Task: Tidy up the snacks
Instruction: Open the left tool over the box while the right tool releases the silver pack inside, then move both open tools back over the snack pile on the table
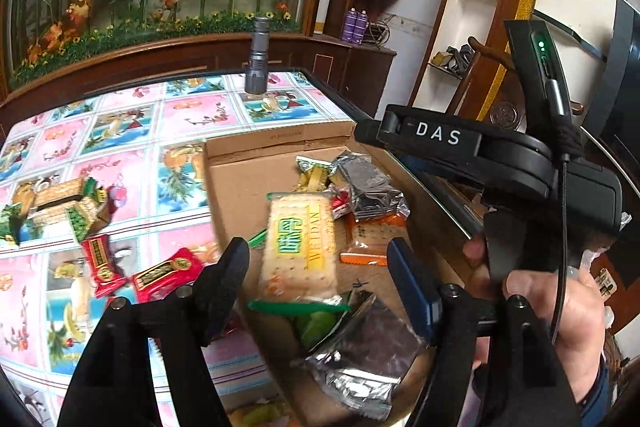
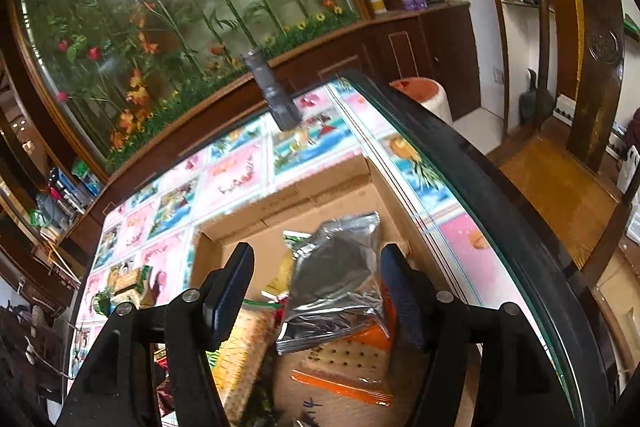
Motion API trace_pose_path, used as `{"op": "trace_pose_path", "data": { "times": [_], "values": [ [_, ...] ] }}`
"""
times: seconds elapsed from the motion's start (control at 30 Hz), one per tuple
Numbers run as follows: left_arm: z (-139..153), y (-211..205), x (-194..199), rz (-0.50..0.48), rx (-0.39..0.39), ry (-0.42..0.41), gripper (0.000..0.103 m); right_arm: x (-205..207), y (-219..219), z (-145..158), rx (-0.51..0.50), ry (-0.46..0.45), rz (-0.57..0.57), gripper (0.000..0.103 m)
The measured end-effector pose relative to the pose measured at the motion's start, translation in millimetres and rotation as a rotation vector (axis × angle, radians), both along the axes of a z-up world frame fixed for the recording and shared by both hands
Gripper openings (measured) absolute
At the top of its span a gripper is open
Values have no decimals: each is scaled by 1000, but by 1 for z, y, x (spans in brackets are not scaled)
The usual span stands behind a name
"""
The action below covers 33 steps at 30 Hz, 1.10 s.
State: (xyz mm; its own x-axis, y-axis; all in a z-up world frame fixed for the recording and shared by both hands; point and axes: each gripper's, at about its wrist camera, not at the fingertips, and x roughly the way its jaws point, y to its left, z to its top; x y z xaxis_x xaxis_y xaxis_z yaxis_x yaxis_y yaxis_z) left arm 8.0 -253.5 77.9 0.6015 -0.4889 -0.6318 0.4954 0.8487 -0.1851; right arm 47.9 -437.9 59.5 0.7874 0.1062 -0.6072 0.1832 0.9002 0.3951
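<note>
A shallow cardboard box [image 1: 236, 187] on the table holds several snack packets. My left gripper [image 1: 320, 263] hovers over the box, open. A green-printed cracker packet [image 1: 300, 247] lies blurred between its fingers, clear of both pads. In the right wrist view my right gripper [image 2: 316, 279] is open above the box [image 2: 256, 219]. A crinkled silver packet [image 2: 336, 279] sits between its fingers, apart from the left pad. An orange cracker packet [image 2: 348, 363] lies beneath it. Two red packets [image 1: 100, 263] and straw-patterned packets with green ends [image 1: 60, 203] lie on the tablecloth left of the box.
A grey flashlight [image 1: 258, 63] stands upright at the table's far edge. A hand holds a black housing marked DAS [image 1: 440, 139] right of the box. The glass table edge [image 2: 480, 179] runs along the right, with a wooden chair [image 2: 560, 187] beyond it.
</note>
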Motion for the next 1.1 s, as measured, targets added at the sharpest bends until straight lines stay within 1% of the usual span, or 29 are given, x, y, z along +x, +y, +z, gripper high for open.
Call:
{"op": "trace_pose_path", "data": {
  "times": [0.13,0.23,0.4,0.5,0.57,0.67,0.77,0.8,0.83,0.87,0.93,0.97,1.03,1.1],
  "values": [
    [2,21,-3,25,25,-8,70,-3,14,8,-31,-47,49,70],
    [2,45,-3,58,35,-14,71,-4,28,13,-67,-79,98,70],
    [-3,98,8,147,49,6,71,-8,52,19,-111,-131,182,70],
    [-8,133,17,212,65,11,71,-8,65,19,-102,-147,250,70],
    [-13,157,23,255,65,18,71,-7,76,16,-77,-133,292,70],
    [-17,183,29,318,68,18,71,-4,96,7,4,-105,387,69],
    [-24,208,39,382,58,30,71,1,127,-8,68,-42,494,64],
    [-25,216,43,403,53,39,71,2,137,-13,71,-18,520,63],
    [-26,223,48,421,48,49,71,3,151,-19,40,17,548,62],
    [-26,229,52,439,46,59,71,2,160,-22,-5,28,559,60],
    [-24,243,64,465,51,73,71,0,171,-23,-81,28,561,60],
    [-22,251,73,479,62,75,71,0,173,-24,-87,32,567,60],
    [-21,265,92,520,90,83,71,0,170,-26,-57,29,575,60],
    [-21,273,112,551,116,87,71,-2,169,-25,-50,25,576,60]
  ]
}}
